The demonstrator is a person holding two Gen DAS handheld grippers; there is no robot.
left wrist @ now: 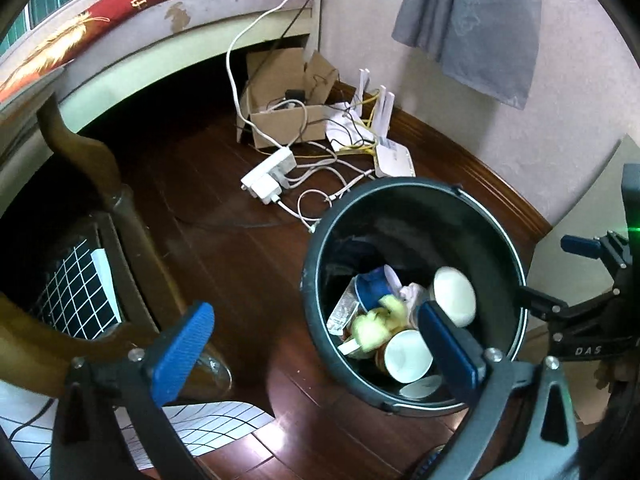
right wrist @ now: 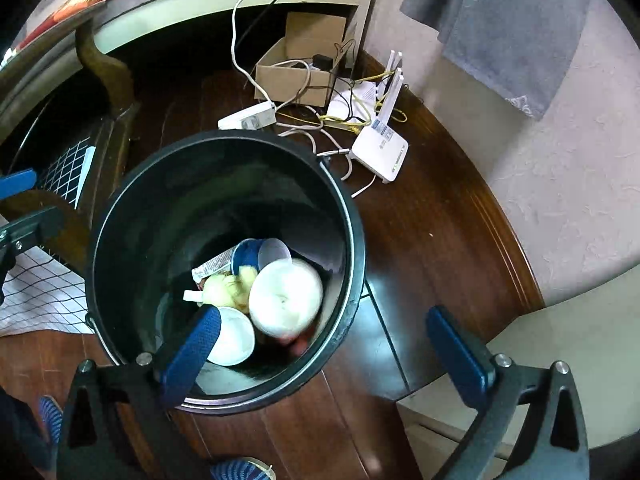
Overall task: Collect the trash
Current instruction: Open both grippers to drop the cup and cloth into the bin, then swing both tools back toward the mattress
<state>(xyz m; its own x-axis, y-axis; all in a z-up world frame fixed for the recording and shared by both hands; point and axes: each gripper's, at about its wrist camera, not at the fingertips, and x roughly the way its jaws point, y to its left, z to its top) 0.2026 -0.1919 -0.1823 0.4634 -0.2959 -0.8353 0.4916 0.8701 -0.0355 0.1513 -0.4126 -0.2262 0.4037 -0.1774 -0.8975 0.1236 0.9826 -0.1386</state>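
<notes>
As both drop over the bin (right wrist: 224, 144), my left gripper (left wrist: 316, 344) and right gripper (right wrist: 332, 360) gape wide, holding nothing; paper cups (right wrist: 286, 300) and scraps lie inside, presumably just released

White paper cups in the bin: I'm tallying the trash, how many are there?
2 clearly: one cup blurred mid-bin, one cup at the near wall beside the right gripper's pad. More may lie beneath.

Dark wooden floor (left wrist: 224, 264) meets a pale textured wall (left wrist: 568, 128) at a brown skirting board (left wrist: 480, 168). A grey cloth (left wrist: 476, 20) hangs far right; a bed (left wrist: 132, 52) stands far left.
</notes>
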